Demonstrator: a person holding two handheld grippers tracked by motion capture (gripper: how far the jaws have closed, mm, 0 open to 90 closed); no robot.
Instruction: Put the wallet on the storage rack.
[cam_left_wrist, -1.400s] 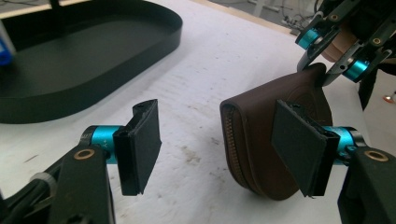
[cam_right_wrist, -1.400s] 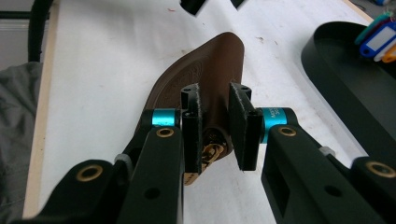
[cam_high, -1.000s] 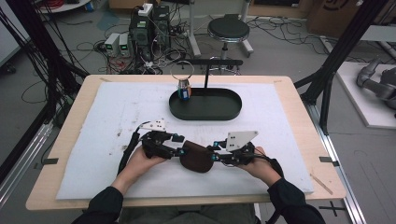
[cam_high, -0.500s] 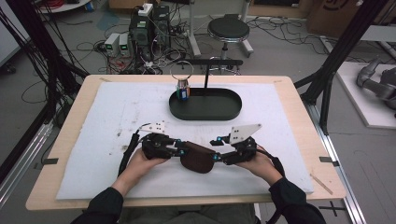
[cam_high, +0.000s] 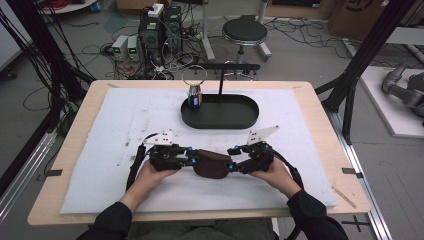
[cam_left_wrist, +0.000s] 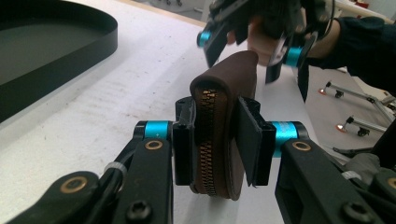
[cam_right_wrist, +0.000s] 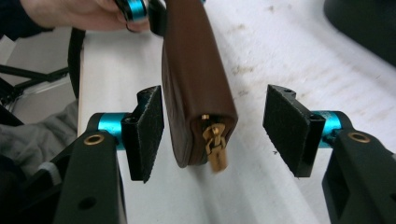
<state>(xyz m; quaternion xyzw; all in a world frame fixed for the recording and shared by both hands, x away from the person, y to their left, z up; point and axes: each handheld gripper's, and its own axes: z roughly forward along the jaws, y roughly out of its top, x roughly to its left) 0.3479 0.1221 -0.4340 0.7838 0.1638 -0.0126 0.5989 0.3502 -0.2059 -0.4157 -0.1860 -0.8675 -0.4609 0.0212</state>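
From above, my left gripper (cam_high: 192, 161) pinches one end of the soft brown zip pouch (cam_high: 212, 164) on the white mat (cam_high: 110, 150); in its view, pads squeeze the yielding leather; in my right gripper's (cam_right_wrist: 214, 122) view, jaws just opening flank the brass zipper pull (cam_right_wrist: 215, 148), the likely hold.

Brown pouch (cam_left_wrist: 224, 116) with brass zipper (cam_right_wrist: 215, 144); black tray (cam_high: 220, 112).

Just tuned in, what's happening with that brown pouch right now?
A person works a brown zipped pouch on the white mat with two hand-held grippers. The left gripper is clamped on one end; its jaws have just been closing. The right gripper has just been opening: its pads stand clear on either side of the gold zipper pull.
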